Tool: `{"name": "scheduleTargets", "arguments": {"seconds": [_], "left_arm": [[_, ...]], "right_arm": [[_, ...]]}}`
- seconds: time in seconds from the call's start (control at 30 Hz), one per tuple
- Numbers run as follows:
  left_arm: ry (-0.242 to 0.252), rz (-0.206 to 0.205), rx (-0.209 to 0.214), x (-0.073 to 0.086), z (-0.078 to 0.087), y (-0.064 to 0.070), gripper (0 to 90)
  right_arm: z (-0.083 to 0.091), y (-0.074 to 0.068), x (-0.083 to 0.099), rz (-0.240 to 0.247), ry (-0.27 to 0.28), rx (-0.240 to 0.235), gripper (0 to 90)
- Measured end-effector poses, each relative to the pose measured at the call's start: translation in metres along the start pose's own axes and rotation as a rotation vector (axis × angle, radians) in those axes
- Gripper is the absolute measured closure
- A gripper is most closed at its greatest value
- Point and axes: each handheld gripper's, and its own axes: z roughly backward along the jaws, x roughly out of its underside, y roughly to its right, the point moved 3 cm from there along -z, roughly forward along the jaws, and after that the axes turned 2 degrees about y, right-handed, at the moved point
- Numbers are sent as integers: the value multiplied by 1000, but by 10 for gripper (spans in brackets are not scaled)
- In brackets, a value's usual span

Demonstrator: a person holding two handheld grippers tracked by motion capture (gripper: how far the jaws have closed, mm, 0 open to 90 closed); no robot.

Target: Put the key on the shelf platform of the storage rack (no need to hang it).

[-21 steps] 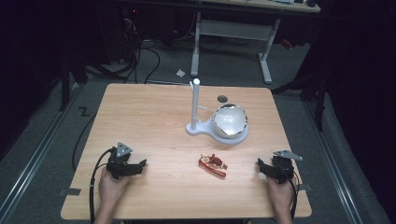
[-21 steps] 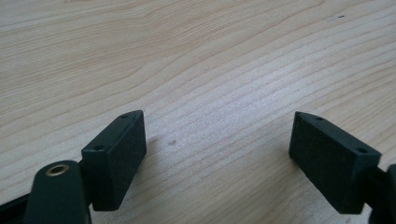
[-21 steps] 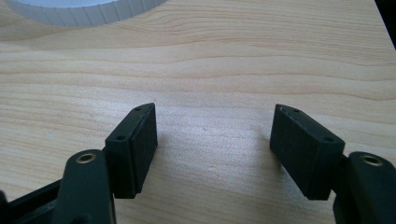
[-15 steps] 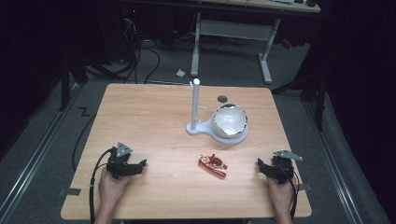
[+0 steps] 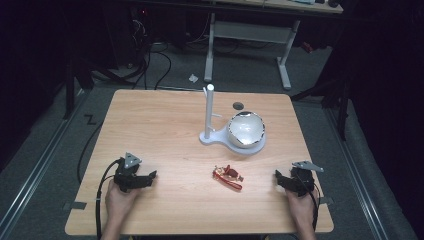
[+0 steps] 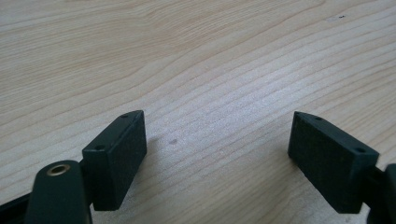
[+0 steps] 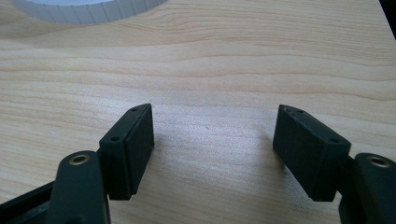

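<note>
Two black two-jaw tools are held low over a light wooden surface (image 5: 165, 135), one in each hand, near its front edge. The left tool (image 5: 150, 176) is seen in the high view at the front left, gripped by the left hand (image 5: 119, 197), with its jaws directed to the right across the surface. In the left gripper view the left tool (image 6: 217, 149) is shown with its jaws spread wide, and bare wood grain lies between them; nothing is gripped. The right tool (image 5: 278, 179) is held at the front right by the right hand (image 5: 300, 202), its jaws directed to the left. In the right gripper view the right tool (image 7: 213, 144) is likewise seen parted wide, with nothing between the jaws.

A small red and gold clip-like object (image 5: 228, 176) lies flat on the surface between the two tools, nearer to the right one, and is touched by neither. Its exact make cannot be told at this size. Behind it, towards the middle of the surface, a white stand with an upright post (image 5: 209, 117) is placed, and a shiny round bowl-shaped piece (image 5: 245, 130) rests on the stand's base just beside the post. A white ribbed rim (image 7: 88, 11) is caught at the top edge of the right gripper view.
</note>
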Motion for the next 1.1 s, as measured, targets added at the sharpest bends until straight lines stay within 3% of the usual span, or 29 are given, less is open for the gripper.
{"name": "scheduleTargets", "arguments": {"seconds": [0.57,0.67,1.1], "left_arm": [[1,2,-1,0,0,0,201],[3,2,-1,0,0,0,201],[6,5,-4,0,0,0,205]], "right_arm": [[2,1,0,7,-20,-13,261],[4,1,0,-17,-23,-33,257],[21,-11,-6,-14,29,-112,275]]}}
